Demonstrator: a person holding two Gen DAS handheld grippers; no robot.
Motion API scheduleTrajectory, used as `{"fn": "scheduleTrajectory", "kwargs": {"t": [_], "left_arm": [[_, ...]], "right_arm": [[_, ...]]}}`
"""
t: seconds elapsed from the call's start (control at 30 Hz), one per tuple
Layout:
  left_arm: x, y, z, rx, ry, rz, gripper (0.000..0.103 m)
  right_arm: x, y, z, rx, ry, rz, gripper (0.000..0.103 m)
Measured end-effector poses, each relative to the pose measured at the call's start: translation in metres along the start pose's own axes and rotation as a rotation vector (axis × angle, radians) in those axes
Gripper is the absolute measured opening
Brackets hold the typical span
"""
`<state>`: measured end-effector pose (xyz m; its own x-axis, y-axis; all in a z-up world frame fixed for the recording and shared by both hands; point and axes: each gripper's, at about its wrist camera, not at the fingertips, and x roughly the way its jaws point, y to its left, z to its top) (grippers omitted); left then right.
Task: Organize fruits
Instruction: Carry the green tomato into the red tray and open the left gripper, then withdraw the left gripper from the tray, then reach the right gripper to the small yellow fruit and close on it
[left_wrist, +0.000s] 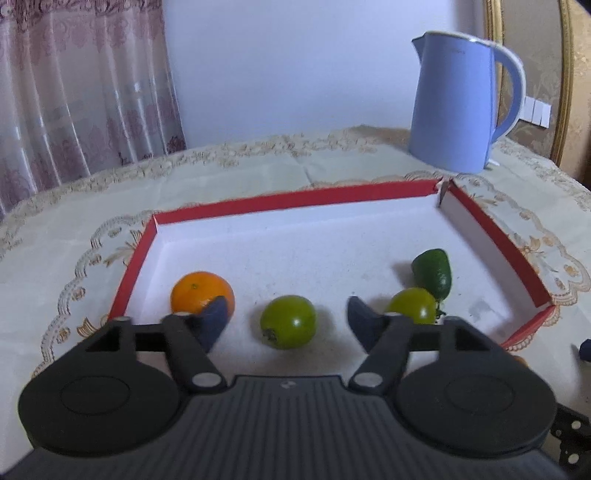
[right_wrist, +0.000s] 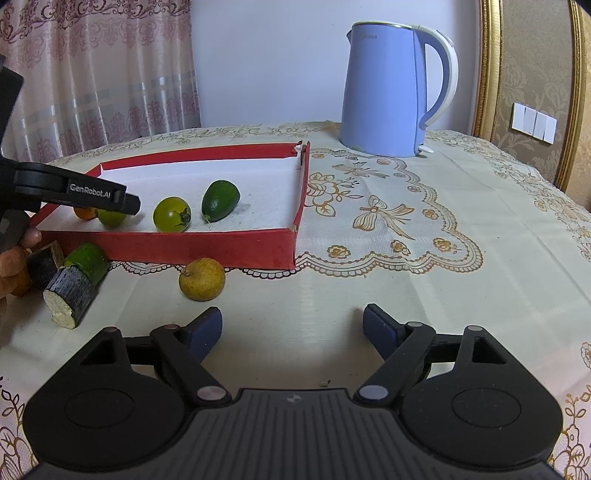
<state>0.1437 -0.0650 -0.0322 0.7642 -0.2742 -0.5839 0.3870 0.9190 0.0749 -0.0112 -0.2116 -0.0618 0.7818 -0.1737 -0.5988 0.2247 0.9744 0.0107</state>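
left hand-held gripper (left_wrist: 286, 314) hangs open over the red tray (left_wrist: 491, 236), a green fruit (left_wrist: 288, 322) loose between its jaws. my right hand-held gripper (right_wrist: 291, 326), open and empty, sits nearest the yellow fruit (right_wrist: 202, 278) before the tray.

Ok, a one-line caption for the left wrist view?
Open left gripper over a green fruit in the red tray, beside an orange.

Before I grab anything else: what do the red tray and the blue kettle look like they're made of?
Red tray: looks like cardboard, matte red outside, white paper-like lining; a corner seam is torn and shows a raw edge.
Blue kettle: likely smooth plastic casing with a soft sheen and a white moulded handle; a metal inner wall cannot be ruled out.
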Motion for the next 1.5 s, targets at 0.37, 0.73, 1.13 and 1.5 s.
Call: {"fn": "scheduleTrajectory", "kwargs": {"t": [0.37, 0.73, 1.13, 1.5], "left_arm": [[-0.053, 0.031, -0.03, -0.081, -0.091, 0.046, 0.08], [-0.098, 0.059, -0.075, -0.105, -0.086, 0.021, 0.086], [-0.095, 0.053, -0.083, -0.062, -0.046, 0.0, 0.086], [-0.092, 0.05, -0.083, -0.04, -0.041, -0.004, 0.088]], "right_arm": [[0.0, 0.0, 0.0, 0.0, 0.0, 0.0, 0.084], [0.0, 0.001, 0.0, -0.002, 0.002, 0.003, 0.086], [-0.008, 0.006, 0.004, 0.059, -0.034, 0.061, 0.087], [0.008, 0.035, 0.02, -0.028, -0.03, 0.081, 0.068]]}}
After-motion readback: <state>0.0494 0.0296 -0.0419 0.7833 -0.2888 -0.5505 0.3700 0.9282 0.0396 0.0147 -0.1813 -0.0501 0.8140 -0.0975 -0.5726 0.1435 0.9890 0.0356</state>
